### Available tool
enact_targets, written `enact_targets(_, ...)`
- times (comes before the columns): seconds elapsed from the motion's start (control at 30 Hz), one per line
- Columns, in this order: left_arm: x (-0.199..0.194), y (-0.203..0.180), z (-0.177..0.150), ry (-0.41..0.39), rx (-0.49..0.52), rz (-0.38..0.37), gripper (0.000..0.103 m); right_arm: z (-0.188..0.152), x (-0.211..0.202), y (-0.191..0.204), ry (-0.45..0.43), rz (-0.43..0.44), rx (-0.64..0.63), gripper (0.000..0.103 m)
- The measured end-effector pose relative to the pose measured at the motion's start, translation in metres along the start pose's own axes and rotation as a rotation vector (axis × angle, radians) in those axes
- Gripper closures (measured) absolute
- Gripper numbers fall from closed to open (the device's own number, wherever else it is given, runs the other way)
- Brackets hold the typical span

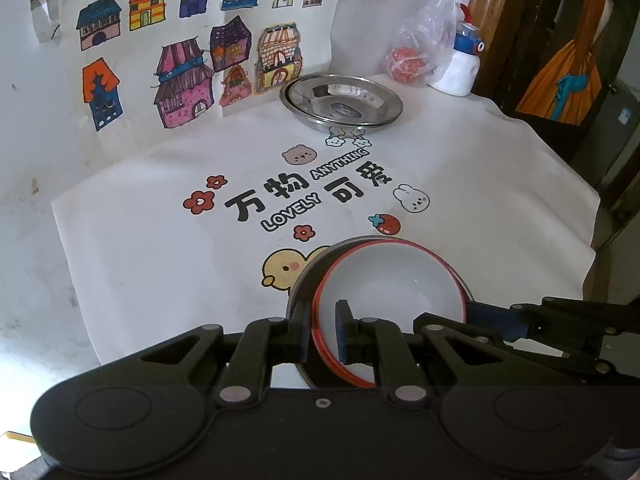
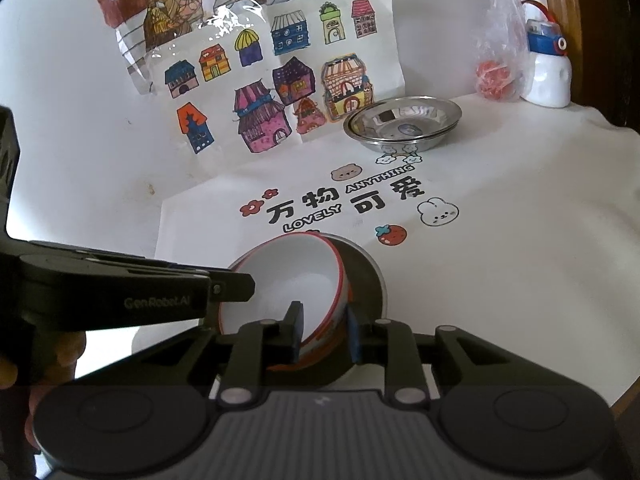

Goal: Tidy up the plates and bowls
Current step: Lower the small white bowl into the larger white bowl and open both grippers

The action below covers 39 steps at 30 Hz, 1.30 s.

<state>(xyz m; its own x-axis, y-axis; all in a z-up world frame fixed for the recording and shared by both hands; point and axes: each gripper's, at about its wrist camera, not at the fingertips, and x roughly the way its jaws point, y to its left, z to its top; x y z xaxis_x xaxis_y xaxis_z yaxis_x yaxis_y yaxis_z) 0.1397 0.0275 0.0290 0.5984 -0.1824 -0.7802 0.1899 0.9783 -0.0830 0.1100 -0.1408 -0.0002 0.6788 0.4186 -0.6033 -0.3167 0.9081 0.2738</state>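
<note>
- The table cloth [image 1: 460, 168], white with cartoon animals and printed lettering, spreads out well ahead of both sets of fingers and carries everything in play
- Far beyond the fingertips, near the back wall with its house drawings [image 1: 180, 60], sit the steel plates [image 1: 344, 102]: two appear nested one in the other, so I judge that part of the tidying done
- Right at the fingers lies a steel bowl [image 2: 370, 276], and tilted inside it is the red-rimmed white bowl [image 1: 390, 280]; it leans against the steel wall and is not yet seated flat
- The left gripper [image 1: 320, 330] is clamped on the near rim of the red-rimmed bowl, one blue pad inside the wall and the other finger outside; the steel bowl's rim passes just beside that outer finger, and I cannot tell whether it is pinched too
- The right gripper [image 2: 326, 334] straddles the opposite side of the same bowl, one pad inside, one outside; a gap shows at the outer pad, so its jaws look slackened and not pressing
- Remaining, as I judge it: let the white bowl settle level into the steel one, then release the left hold; whether the bowls should then move nearer the plates I cannot say
- A plastic bag [image 1: 424, 40] and a white bottle [image 1: 460, 68] stand behind the plates, far from either pair of fingers
</note>
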Motion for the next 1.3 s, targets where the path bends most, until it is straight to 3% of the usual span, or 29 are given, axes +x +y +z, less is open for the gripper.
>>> enact_targets(0.23,-0.005,0.003,-0.002,-0.02,-0.019,-0.014,0.085,-0.003,-0.011,0.0,-0.039,0.012,-0.006,0.071)
enact_targets(0.43,-0.013,0.003,-0.005,-0.047,-0.029,-0.005,0.083,-0.004,-0.016,-0.004,-0.07,0.017,0.012,0.054)
enact_targets(0.6,-0.024,0.003,-0.007,-0.081,-0.03,0.0,0.072,-0.006,-0.029,-0.005,-0.12,0.006,0.015,0.031)
enact_targets(0.67,-0.03,0.002,-0.008,-0.102,-0.025,0.005,0.069,-0.007,-0.036,-0.006,-0.145,-0.003,0.01,0.028)
enact_targets(0.93,-0.057,0.003,-0.016,-0.201,-0.015,0.021,0.042,-0.01,-0.068,-0.005,-0.235,-0.022,0.0,0.01)
enact_targets(1.0,-0.063,0.004,-0.018,-0.228,-0.02,0.023,0.031,-0.01,-0.076,-0.004,-0.259,-0.021,-0.004,0.002)
enact_targets(1.3,-0.088,0.008,-0.029,-0.343,-0.026,0.045,0.003,-0.019,-0.097,-0.003,-0.326,-0.067,-0.032,0.0)
